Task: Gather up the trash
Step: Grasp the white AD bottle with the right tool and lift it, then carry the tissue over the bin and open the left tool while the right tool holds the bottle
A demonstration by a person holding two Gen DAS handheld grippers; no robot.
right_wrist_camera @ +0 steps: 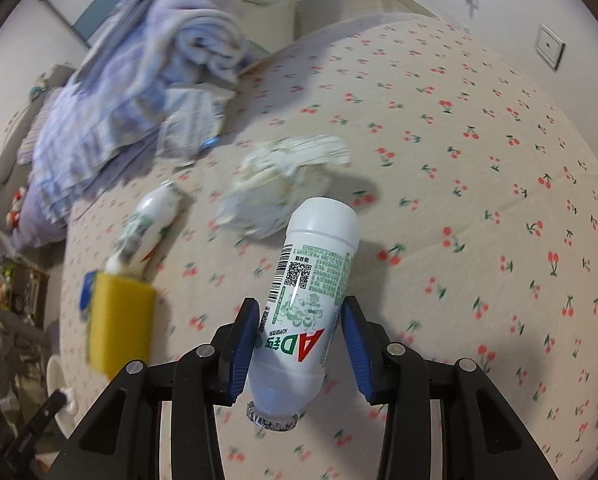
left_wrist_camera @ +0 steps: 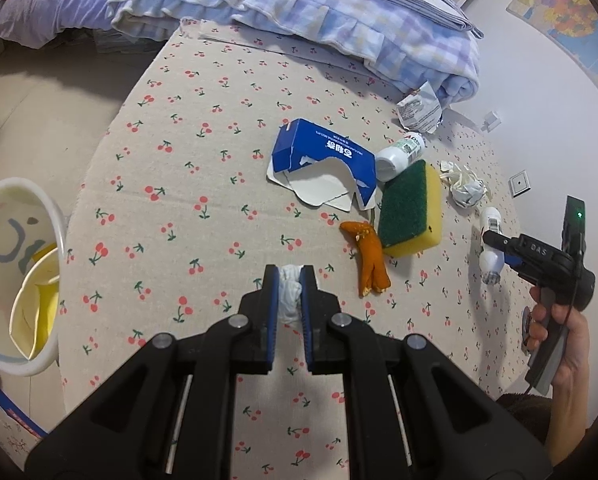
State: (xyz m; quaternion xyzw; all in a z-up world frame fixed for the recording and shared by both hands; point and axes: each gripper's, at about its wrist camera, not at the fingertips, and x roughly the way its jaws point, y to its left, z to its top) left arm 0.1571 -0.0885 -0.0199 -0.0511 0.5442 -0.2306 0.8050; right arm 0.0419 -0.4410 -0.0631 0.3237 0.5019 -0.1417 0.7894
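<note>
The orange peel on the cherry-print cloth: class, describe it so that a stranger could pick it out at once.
Start at the cherry-print cloth and find the green-and-yellow sponge near its middle. Just beside the sponge, on the side away from the wall, lies the orange peel. It is the only orange, twisted strip among white bottles, crumpled paper and a torn blue box.

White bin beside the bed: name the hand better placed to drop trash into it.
Left. The left gripper already clamps a white crumpled tissue, and the white bin stands on its side.
</note>
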